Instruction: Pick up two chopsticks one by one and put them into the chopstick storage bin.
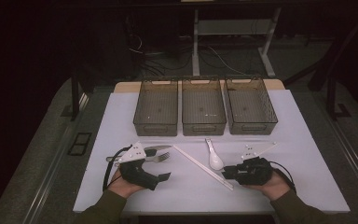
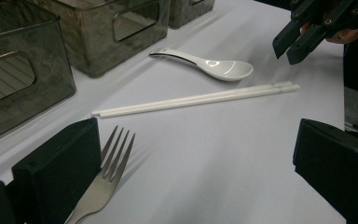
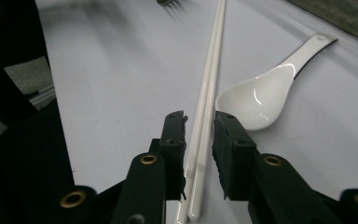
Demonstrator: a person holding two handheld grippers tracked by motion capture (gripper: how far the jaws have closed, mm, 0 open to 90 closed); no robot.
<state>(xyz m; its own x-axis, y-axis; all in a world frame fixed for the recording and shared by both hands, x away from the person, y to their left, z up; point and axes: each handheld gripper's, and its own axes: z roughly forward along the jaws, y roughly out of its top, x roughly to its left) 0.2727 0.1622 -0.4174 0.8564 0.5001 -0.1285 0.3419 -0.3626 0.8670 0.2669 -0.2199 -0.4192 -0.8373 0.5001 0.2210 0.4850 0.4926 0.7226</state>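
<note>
A pair of white chopsticks (image 1: 200,165) lies slantwise on the white table cover, with a white ceramic spoon (image 1: 214,158) just right of it. My right gripper (image 1: 224,173) sits low at the pair's near end. In the right gripper view its jaws (image 3: 199,121) flank the chopsticks (image 3: 209,84) with a thin gap on each side, so it is open; the spoon (image 3: 265,95) lies beside them. My left gripper (image 1: 156,169) stands wide open by a metal fork (image 1: 161,157). In the left gripper view the fork (image 2: 107,177) lies against the left jaw, nothing held.
Three smoky see-through bins (image 1: 155,126) (image 1: 203,127) (image 1: 251,126) stand in a row at the back of the white cover. A knife (image 1: 156,148) lies just beyond the fork. The cover's front edge (image 1: 205,211) runs close under both hands.
</note>
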